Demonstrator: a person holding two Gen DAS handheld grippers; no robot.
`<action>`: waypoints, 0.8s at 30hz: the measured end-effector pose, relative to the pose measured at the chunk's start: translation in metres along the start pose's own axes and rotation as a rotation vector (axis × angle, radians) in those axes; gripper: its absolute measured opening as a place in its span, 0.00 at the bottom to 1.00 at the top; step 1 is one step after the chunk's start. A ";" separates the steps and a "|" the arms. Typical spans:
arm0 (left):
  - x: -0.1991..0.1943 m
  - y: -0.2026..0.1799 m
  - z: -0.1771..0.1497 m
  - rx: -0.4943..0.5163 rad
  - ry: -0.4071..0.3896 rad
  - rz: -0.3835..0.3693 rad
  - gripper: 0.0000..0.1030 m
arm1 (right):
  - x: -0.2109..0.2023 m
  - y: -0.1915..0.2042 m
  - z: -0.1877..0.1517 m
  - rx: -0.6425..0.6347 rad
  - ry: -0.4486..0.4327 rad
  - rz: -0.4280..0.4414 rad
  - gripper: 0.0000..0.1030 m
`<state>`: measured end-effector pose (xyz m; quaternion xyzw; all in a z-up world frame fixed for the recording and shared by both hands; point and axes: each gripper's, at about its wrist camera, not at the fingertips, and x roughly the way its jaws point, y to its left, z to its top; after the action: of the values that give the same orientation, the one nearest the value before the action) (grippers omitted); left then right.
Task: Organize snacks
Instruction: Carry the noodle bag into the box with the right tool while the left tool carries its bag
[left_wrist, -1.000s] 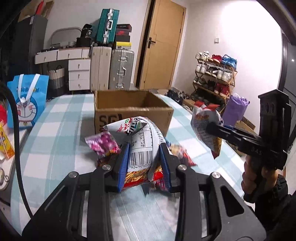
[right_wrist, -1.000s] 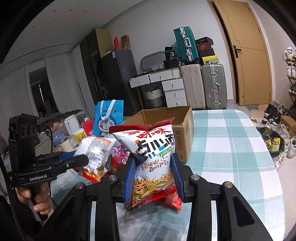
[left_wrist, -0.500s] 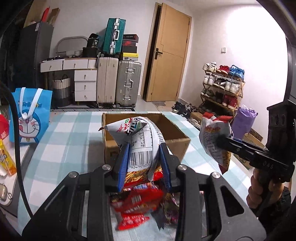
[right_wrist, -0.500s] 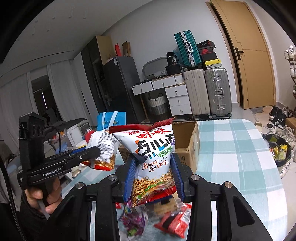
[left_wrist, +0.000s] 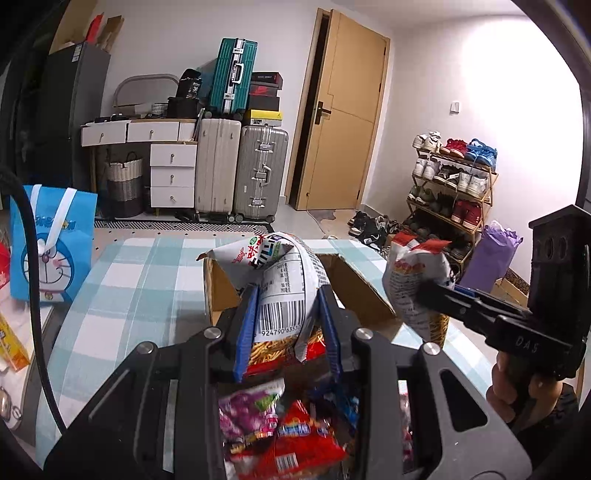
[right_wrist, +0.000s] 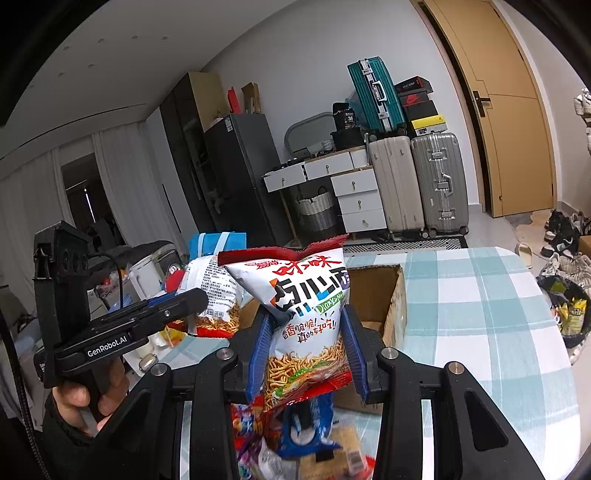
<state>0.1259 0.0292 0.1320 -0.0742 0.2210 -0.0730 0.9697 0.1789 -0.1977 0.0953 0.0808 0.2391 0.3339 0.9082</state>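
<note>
1. My left gripper is clamped on a noodle bag; my right gripper pinches a second bag.
2. Loose snacks lie below.
3. I should carry both bags clear over the cardboard box rim before letting go.

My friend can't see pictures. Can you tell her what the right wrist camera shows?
The right claw grips a white-and-red noodle snack bag above loose snacks, before an open cardboard box on a checked tablecloth. The left claw holds another bag.
</note>
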 end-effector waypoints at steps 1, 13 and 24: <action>0.005 0.001 0.002 -0.001 0.003 0.000 0.28 | 0.003 -0.001 0.002 0.004 -0.001 -0.001 0.37; 0.068 0.013 0.012 -0.005 0.041 0.007 0.28 | 0.045 -0.019 0.019 0.024 0.033 -0.006 0.37; 0.116 0.014 0.005 0.011 0.087 0.021 0.29 | 0.077 -0.029 0.025 0.019 0.074 0.004 0.37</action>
<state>0.2328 0.0230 0.0858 -0.0634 0.2632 -0.0674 0.9603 0.2588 -0.1705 0.0794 0.0772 0.2756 0.3361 0.8973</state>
